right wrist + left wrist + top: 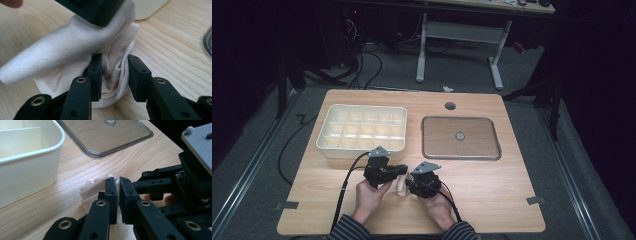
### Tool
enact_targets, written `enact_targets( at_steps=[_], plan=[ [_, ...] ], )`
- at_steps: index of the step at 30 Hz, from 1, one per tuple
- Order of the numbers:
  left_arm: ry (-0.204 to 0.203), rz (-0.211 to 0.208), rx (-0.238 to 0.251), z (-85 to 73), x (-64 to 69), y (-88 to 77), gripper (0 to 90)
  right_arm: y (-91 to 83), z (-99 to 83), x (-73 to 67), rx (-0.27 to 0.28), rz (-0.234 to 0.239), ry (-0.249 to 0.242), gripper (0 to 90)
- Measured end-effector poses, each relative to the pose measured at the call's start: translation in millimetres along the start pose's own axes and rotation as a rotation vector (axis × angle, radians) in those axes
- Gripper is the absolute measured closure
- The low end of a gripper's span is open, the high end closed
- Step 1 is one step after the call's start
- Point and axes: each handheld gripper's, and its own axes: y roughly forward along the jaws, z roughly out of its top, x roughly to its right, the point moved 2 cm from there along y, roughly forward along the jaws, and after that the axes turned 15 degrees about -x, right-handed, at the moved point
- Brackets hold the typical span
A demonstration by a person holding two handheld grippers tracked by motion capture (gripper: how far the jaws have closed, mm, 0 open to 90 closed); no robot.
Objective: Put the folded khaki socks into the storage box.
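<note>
**Two grippers meet over a small white cloth**

Two hands come in from the bottom of the high view and bring the left gripper [399, 170] and the right gripper [413, 181] close together at the table's [492, 195] near edge. Between them a pale scrap of cloth [400, 186] peeks out — most of it hidden by the black bodies. Beyond stand a cream compartment tray [362, 129] and a clear lid [460, 138] lying flat.

From the left gripper view, the jaws stand nearly pressed together with cloth [91, 191] beneath and behind them; whether fabric is pinched between the pads I cannot make out. The tray's wall [27, 170] is cut off at left.

From the right gripper view, the jaws flank a bunched fold of the cloth [113, 65], the pads against its sides — a grasp on the fabric. The other gripper's black tip overhead covers the cloth's upper end.
</note>
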Motion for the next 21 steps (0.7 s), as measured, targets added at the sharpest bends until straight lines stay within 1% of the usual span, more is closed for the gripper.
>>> enact_targets(
  at_steps=[4,7,9,11,12,13,16,18,21],
  plan=[
    [0.002,-0.008,-0.002,0.8,-0.1,6.1,86.0,0.3,0.2,-0.7,-0.002,0.006,0.000,66.1],
    [0.000,-0.003,-0.006,1.4,-1.6,10.0,86.0,0.1,-0.1,-0.3,-0.003,0.007,-0.002,65.8],
    [-0.002,0.000,-0.010,1.5,-3.0,12.1,85.9,0.3,-0.2,1.3,0.002,0.011,-0.006,63.5],
    [-0.004,0.011,-0.021,1.3,-4.0,14.5,85.9,-0.6,-1.2,3.0,0.000,0.029,0.022,61.2],
    [-0.003,0.017,-0.026,1.2,-4.6,16.3,85.9,-1.7,-1.9,4.3,-0.005,0.033,0.028,60.1],
    [-0.001,0.023,-0.034,1.0,-5.0,18.1,85.9,-2.5,-2.5,5.3,0.002,0.036,0.031,59.8],
    [0.003,0.037,-0.048,0.4,-5.0,23.1,85.9,-8.7,-6.1,6.1,0.003,0.033,0.033,59.9],
    [0.005,0.042,-0.054,0.3,-5.3,25.3,85.8,-14.4,-9.7,5.7,0.009,0.028,0.024,60.5],
    [0.006,0.049,-0.060,-0.2,-5.6,27.6,85.8,-23.9,-15.5,3.9,0.030,0.036,0.014,62.0]
  ],
)
